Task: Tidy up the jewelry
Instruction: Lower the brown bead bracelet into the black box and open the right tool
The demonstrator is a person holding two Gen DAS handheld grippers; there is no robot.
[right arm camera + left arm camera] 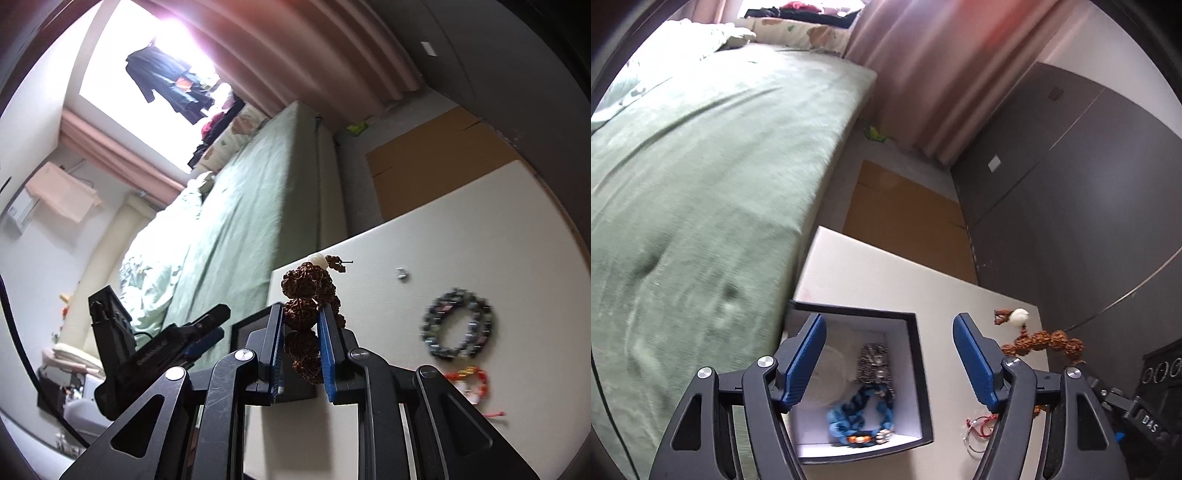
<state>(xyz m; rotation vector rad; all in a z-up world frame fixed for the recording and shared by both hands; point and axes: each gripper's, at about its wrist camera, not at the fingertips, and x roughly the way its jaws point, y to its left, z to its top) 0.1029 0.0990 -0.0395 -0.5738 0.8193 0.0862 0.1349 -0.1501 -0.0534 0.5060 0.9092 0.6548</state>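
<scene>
**Brown bead bracelet clamped in the right gripper, box lying under the open left one**

The brown bead bracelet, a string of knobbly seed-like beads with one white bead at its far end, is sitting between the blue pads of the right gripper, whose jaws are pressing on it from both sides. The string is sticking up and forward past the fingertips, above the white table. In the left wrist view the same bracelet is showing just to the right of the box.

The left gripper is hanging over the open black box, its jaws standing wide apart with nothing between the pads. Inside the white-lined box a blue braided bracelet is lying nearest the camera, touching a grey metal band behind it, with a pale item beside them that is too washed out to tell.

On the table to the right, a dark beaded bracelet is lying flat, blurred, and a red cord bracelet is lying just below it. A bed with a green cover is standing along the table's left edge.
</scene>
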